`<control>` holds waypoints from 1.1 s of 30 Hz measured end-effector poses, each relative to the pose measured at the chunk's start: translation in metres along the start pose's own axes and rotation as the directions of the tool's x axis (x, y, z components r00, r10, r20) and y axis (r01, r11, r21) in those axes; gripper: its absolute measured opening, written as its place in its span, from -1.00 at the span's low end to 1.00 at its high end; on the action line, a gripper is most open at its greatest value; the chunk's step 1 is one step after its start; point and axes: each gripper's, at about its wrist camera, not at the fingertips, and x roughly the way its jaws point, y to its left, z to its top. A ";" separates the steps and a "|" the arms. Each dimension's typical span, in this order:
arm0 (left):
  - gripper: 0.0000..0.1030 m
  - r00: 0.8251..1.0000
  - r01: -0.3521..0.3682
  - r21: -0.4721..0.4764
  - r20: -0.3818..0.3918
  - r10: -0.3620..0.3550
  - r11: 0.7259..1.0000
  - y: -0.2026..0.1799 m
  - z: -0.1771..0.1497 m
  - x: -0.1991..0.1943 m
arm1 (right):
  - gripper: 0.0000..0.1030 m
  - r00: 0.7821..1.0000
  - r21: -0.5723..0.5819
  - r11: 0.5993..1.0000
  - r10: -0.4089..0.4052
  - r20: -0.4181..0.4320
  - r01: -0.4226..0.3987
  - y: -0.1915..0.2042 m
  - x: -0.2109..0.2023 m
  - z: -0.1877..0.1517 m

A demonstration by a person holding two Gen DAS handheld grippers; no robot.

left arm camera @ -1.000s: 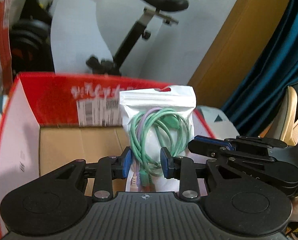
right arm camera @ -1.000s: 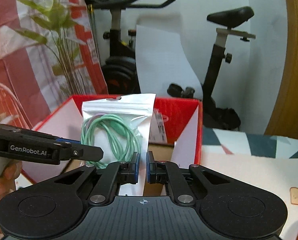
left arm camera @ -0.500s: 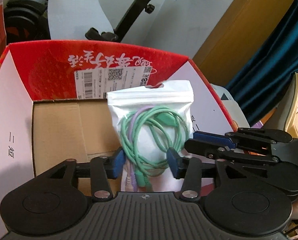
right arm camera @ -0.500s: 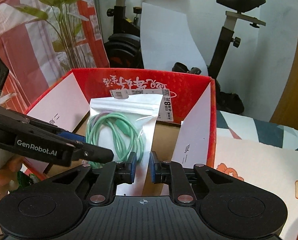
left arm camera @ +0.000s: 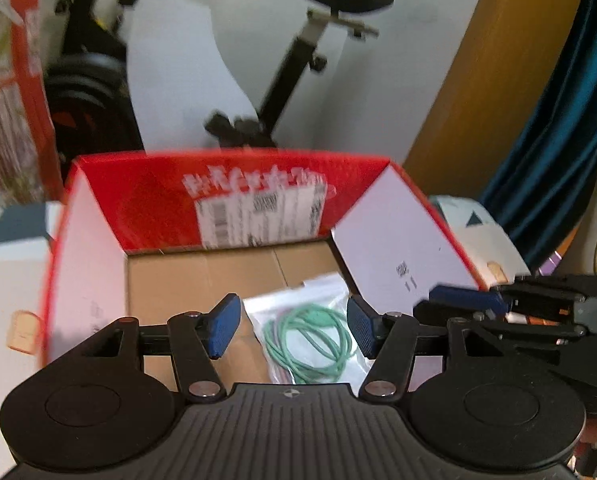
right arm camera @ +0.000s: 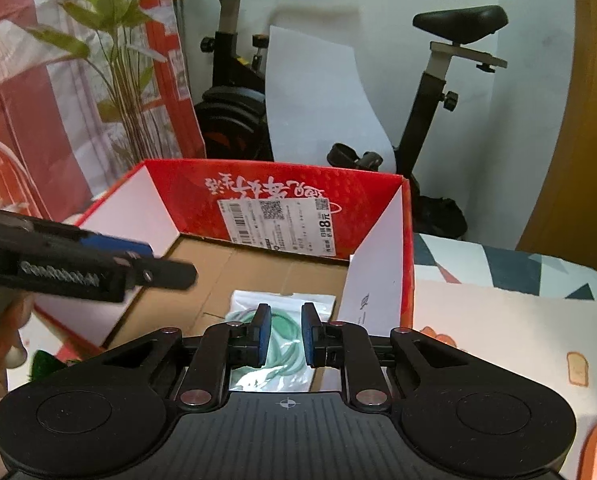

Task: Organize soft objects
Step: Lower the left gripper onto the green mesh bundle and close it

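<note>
A white zip bag of coiled green cable (left arm camera: 310, 336) lies flat on the brown floor of the red cardboard box (left arm camera: 158, 204), near its right wall. My left gripper (left arm camera: 294, 326) hovers above the bag with its jaws opening, and the pads touch nothing. In the right wrist view the same bag (right arm camera: 284, 299) lies on the box floor below my right gripper (right arm camera: 285, 334), whose blue pads stand a little apart with nothing between them. The left gripper (right arm camera: 98, 266) reaches in from the left over the box (right arm camera: 282, 184).
The box has tall upright flaps with white insides. An exercise bike (right arm camera: 438, 92) and a potted plant (right arm camera: 110, 52) stand behind it. A patterned tablecloth (right arm camera: 498, 320) stretches to the right. A person's hand (right arm camera: 2, 344) holds the left gripper.
The bag was held upright over the box by both grippers. Both jaws have parted, the left widely, and the bag now lies flat on the box floor.
</note>
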 end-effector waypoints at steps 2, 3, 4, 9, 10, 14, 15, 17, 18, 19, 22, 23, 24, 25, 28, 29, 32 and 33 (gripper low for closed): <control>0.19 0.999 -0.027 0.020 0.048 0.026 0.999 -0.003 -0.003 -0.020 | -0.66 1.000 0.015 1.000 0.014 0.026 -0.015 0.003 -0.009 -0.004; 0.19 0.997 -0.042 0.031 0.069 0.039 0.999 -0.004 -0.006 -0.030 | -0.66 0.999 0.021 1.000 0.020 0.044 -0.021 0.005 -0.015 -0.007; 0.19 0.995 -0.057 0.041 0.089 0.053 0.998 -0.005 -0.011 -0.040 | -0.66 0.998 0.023 0.999 0.026 0.061 -0.028 0.008 -0.021 -0.010; 0.19 0.985 -0.120 0.033 0.126 0.115 0.992 0.003 -0.037 -0.079 | -0.66 0.993 0.030 0.998 0.048 0.112 -0.052 0.019 -0.041 -0.029; 0.19 0.985 -0.131 0.015 0.119 0.128 0.991 0.008 -0.043 -0.085 | -0.66 0.992 0.031 0.998 0.055 0.117 -0.059 0.021 -0.043 -0.032; 0.18 0.982 -0.163 -0.041 0.090 0.167 0.986 0.029 -0.069 -0.103 | -0.66 0.987 0.023 0.996 0.082 0.140 -0.086 0.030 -0.053 -0.045; 0.18 0.980 -0.176 -0.050 0.085 0.180 0.983 0.033 -0.075 -0.107 | -0.66 0.985 0.020 0.996 0.088 0.146 -0.092 0.032 -0.054 -0.048; 0.17 0.977 -0.193 -0.088 0.075 0.200 0.977 0.043 -0.087 -0.114 | -0.66 0.984 0.021 0.994 0.101 0.147 -0.106 0.037 -0.056 -0.054; 0.17 0.977 -0.191 -0.118 0.072 0.201 0.974 0.048 -0.092 -0.116 | -0.66 0.984 0.024 0.993 0.108 0.144 -0.113 0.039 -0.056 -0.057; 0.17 0.977 -0.187 -0.154 0.069 0.200 0.970 0.053 -0.098 -0.119 | -0.66 0.984 0.027 0.993 0.114 0.138 -0.119 0.041 -0.056 -0.061; 0.12 0.978 -0.182 -0.234 0.059 0.201 0.955 0.060 -0.113 -0.119 | -0.65 0.988 0.035 0.992 0.121 0.099 -0.125 0.044 -0.051 -0.073; 0.06 0.978 -0.183 -0.252 0.052 0.202 0.950 0.061 -0.117 -0.117 | -0.65 0.989 0.039 0.991 0.122 0.085 -0.126 0.045 -0.049 -0.076; 0.03 0.979 -0.183 -0.265 0.043 0.201 0.947 0.060 -0.121 -0.114 | -0.65 0.990 0.047 0.991 0.125 0.067 -0.128 0.045 -0.046 -0.081; 0.01 0.979 -0.182 -0.272 0.034 0.199 0.945 0.060 -0.124 -0.111 | -0.65 0.991 0.053 0.990 0.126 0.052 -0.129 0.046 -0.044 -0.086; -0.05 0.980 -0.182 -0.285 0.022 0.196 0.941 0.057 -0.133 -0.106 | -0.65 0.992 0.057 0.990 0.126 0.008 -0.126 0.049 -0.039 -0.100; -0.07 0.981 -0.177 -0.294 0.022 0.192 0.939 0.057 -0.136 -0.105 | -0.65 0.992 0.056 0.990 0.126 -0.004 -0.126 0.049 -0.037 -0.104; -0.14 0.985 -0.157 -0.319 0.021 0.172 0.935 0.062 -0.141 -0.105 | -0.61 0.991 0.052 0.991 0.128 -0.029 -0.127 0.053 -0.033 -0.110; -0.18 0.986 -0.153 -0.325 0.016 0.168 0.933 0.064 -0.143 -0.103 | -0.59 0.991 0.050 0.991 0.127 -0.033 -0.125 0.053 -0.032 -0.110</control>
